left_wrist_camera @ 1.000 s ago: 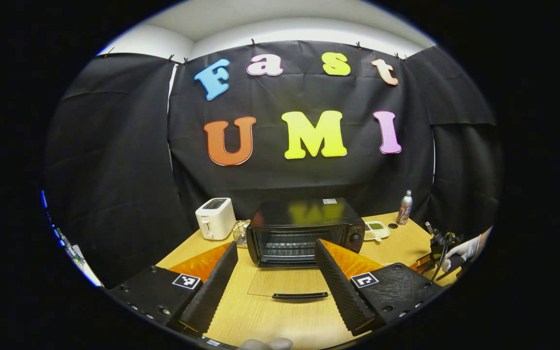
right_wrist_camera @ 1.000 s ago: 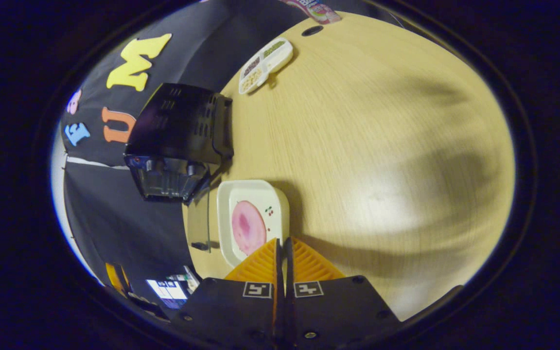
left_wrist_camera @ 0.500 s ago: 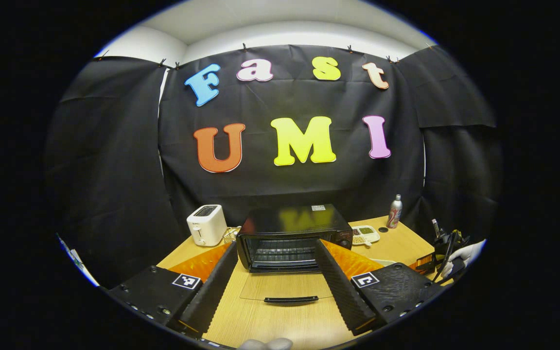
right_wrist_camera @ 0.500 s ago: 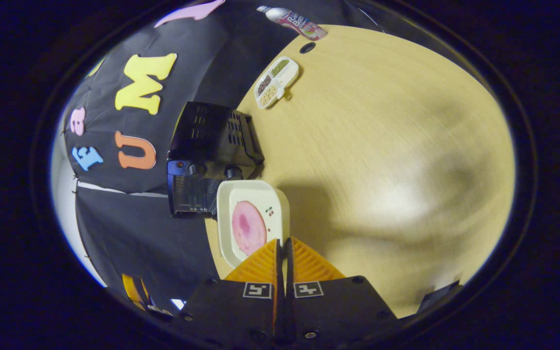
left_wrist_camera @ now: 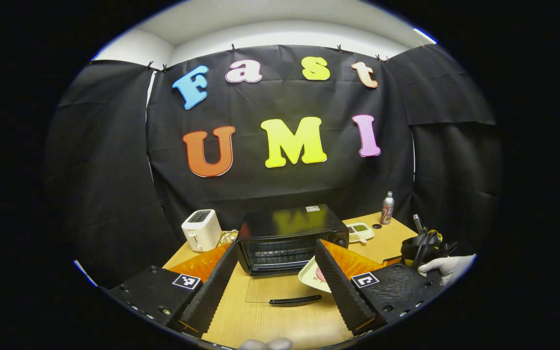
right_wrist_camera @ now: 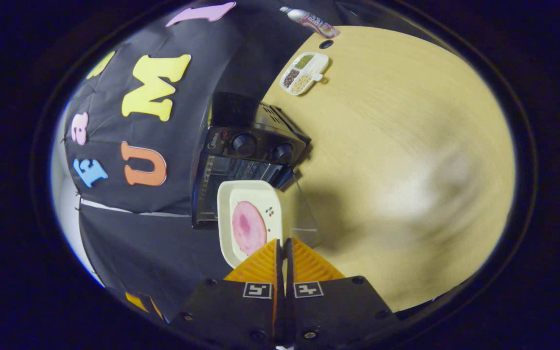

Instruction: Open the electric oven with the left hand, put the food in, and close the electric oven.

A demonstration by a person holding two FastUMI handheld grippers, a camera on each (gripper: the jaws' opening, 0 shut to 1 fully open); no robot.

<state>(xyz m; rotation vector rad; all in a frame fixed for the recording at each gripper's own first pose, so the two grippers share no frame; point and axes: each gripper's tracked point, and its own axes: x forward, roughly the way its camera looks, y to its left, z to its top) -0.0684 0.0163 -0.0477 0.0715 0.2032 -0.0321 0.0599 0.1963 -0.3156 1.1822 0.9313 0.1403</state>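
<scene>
While the right gripper (right_wrist_camera: 282, 245) clamps the plate (right_wrist_camera: 250, 226) above the wooden table (right_wrist_camera: 396, 146), left jaws gape wide.

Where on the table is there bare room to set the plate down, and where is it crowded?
Free: the wide bare table right of the oven, between the snack tray and the near edge. Crowded: in front of the oven, where its open door lies flat; and between toaster and oven.

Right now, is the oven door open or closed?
Open. The oven door lies flat on the table, and the oven shows its rack inside.
</scene>
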